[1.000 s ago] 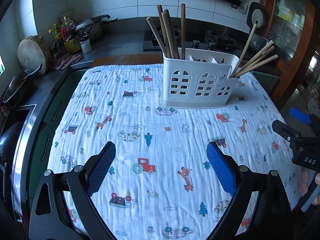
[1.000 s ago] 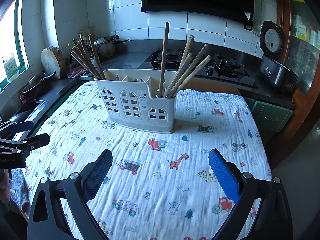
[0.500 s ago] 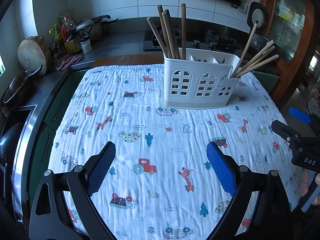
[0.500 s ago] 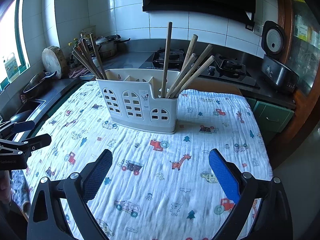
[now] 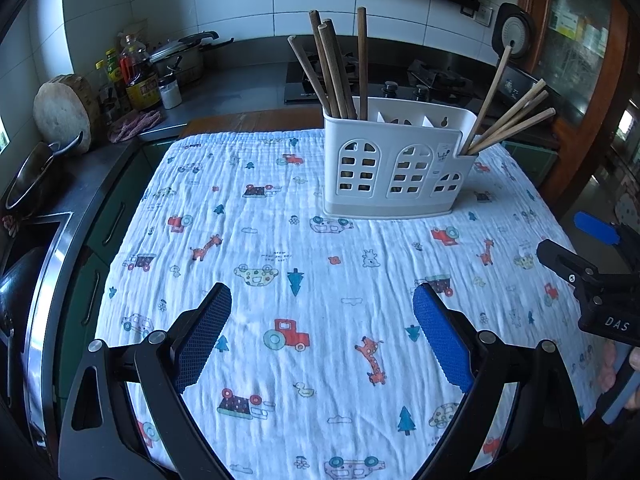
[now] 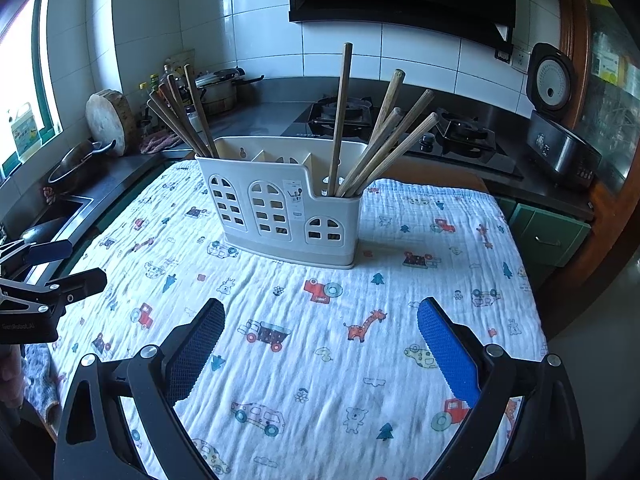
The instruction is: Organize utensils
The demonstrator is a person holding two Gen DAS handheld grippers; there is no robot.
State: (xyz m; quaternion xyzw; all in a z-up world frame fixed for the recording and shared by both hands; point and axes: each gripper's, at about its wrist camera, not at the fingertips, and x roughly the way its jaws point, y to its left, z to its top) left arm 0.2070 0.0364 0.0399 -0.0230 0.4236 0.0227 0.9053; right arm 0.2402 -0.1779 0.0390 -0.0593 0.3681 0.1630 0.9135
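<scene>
Counter under printed cloth. White caddy upright on cloth at far side, centre-right in my left view. Dark chopsticks in its left end compartment, pale chopsticks leaning in right end one. My left tool and right tool: both spread wide, nothing held, near side, well apart from caddy.

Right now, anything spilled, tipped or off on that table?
Nothing stands out. The white holder stands upright on the printed cloth, chopsticks leaning in both end compartments. Nothing spilled.
</scene>
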